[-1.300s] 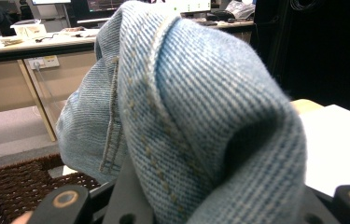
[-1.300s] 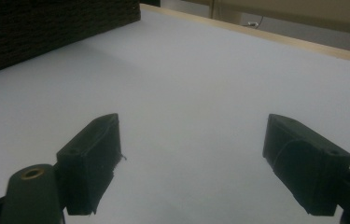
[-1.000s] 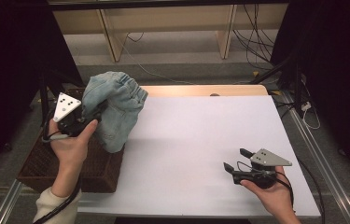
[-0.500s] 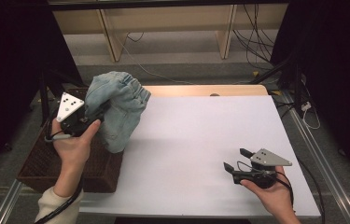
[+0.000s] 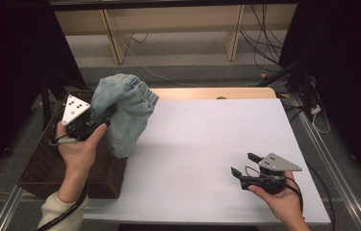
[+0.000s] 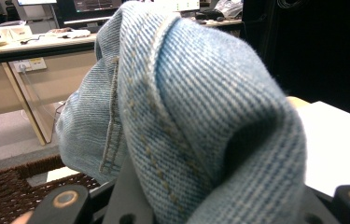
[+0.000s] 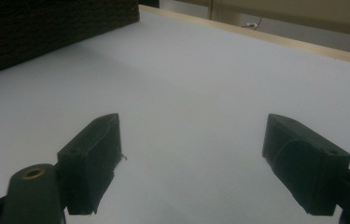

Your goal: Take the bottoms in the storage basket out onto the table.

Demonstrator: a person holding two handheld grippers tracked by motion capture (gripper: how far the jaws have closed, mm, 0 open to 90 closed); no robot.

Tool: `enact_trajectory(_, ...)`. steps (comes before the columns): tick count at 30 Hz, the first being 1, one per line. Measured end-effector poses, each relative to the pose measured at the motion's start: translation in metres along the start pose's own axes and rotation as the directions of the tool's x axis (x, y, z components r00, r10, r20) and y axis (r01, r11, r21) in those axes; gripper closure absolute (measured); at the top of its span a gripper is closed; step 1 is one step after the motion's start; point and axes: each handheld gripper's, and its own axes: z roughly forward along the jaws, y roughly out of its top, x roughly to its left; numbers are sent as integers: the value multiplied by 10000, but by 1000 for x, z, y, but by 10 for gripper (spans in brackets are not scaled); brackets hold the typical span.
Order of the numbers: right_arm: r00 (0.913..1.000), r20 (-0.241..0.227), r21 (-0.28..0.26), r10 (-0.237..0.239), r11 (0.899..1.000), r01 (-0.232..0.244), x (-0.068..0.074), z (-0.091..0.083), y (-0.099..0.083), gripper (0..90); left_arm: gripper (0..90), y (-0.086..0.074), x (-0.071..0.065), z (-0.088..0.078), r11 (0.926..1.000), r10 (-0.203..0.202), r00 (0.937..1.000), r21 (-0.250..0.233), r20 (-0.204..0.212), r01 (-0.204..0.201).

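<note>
The denim garment (image 5: 122, 113) hangs bunched in the air over the table's (image 5: 207, 144) left edge, above the wicker basket (image 5: 48, 168), pinched in the clamped jaws of the left gripper (image 5: 102, 115). It looks lifted out but not yet laid on the white surface. The right gripper (image 5: 244, 165) rests near the front right, jaws spread and empty.

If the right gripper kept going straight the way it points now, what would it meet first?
Nothing close: the right gripper, open, faces bare white table. Farther along, probably the wicker basket at the table's left edge, though depth is unclear.
</note>
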Motion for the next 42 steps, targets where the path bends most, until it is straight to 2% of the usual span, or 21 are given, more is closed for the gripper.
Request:
enact_trajectory(23,10000,6,-19,-4,10000,4,0,-1,0,205,719,5,-10,2,9997,179,9996,-144,226,-176)
enact_trajectory(42,10000,11,-21,-4,10000,4,0,-1,0,205,719,7,-19,5,9991,285,9979,-314,579,-267)
